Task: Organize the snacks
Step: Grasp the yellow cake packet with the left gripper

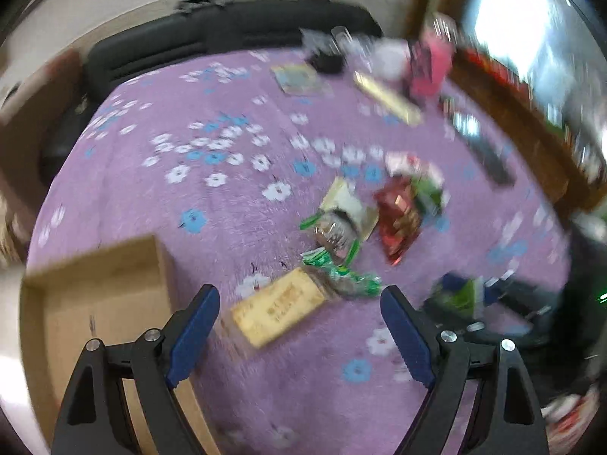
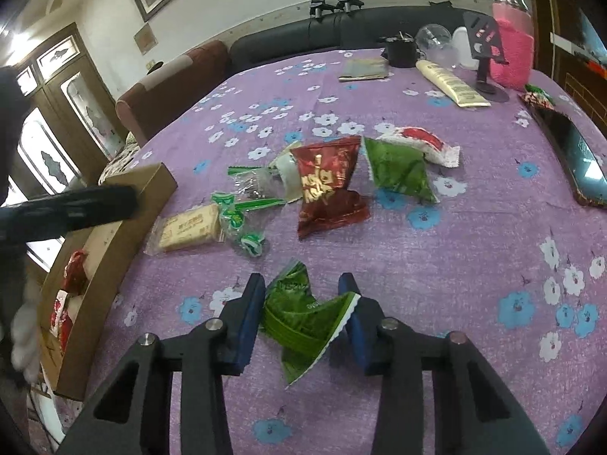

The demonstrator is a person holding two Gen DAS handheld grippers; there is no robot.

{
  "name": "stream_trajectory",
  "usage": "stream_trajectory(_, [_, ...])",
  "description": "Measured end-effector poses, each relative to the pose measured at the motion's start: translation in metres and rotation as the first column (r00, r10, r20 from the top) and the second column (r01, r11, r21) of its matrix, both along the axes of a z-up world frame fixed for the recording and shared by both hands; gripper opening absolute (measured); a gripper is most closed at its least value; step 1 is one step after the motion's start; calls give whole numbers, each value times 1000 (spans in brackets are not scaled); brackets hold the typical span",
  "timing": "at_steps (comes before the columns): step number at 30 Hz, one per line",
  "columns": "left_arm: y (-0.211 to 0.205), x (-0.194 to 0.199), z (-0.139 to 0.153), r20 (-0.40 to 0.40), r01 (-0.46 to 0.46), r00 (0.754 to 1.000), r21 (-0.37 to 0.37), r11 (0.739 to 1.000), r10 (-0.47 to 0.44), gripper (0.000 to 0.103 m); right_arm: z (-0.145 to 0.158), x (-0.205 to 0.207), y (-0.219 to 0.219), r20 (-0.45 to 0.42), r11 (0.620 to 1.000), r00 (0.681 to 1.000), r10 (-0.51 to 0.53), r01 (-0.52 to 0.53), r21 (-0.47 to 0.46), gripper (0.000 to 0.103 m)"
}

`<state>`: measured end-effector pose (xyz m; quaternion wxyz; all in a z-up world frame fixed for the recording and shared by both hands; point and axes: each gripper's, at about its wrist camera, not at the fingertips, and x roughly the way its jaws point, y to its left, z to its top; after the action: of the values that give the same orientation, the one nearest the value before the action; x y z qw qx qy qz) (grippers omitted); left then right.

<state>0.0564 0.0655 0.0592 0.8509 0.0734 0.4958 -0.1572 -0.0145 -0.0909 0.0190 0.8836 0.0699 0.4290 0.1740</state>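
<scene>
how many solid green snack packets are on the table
2. One green packet lies between the right gripper's fingers; the other green packet lies in the pile beside the red packet. More may be hidden.

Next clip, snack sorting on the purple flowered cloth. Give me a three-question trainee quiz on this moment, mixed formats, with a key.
1. True or false: the left tongs are closed on the tan biscuit pack.
2. Which packet sits between the right tongs? A red packet; B green packet; C white packet.
3. Fill in: the cardboard box stands at the cloth's ____ edge in the right wrist view.

Key: 1 false, they stand open above it. 2 B. 3 left.
</scene>
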Motion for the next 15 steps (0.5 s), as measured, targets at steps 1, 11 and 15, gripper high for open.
stream_trajectory(1, [-4,5,-6,-16,29,999,29,999,-29,89,-1,1,-1,-4,1000,1000,-1,1,6,39])
stream_trajectory(11, [-8,18,-42,-157,129,981,108,986,-112,70,2,3,-6,-6,1000,1000,2,-2,23,38])
stream_trajectory(15, [-9,-3,-37,-140,147,981,78,986,-135,37,2,3,-7,-8,1000,1000,0,0,25,38])
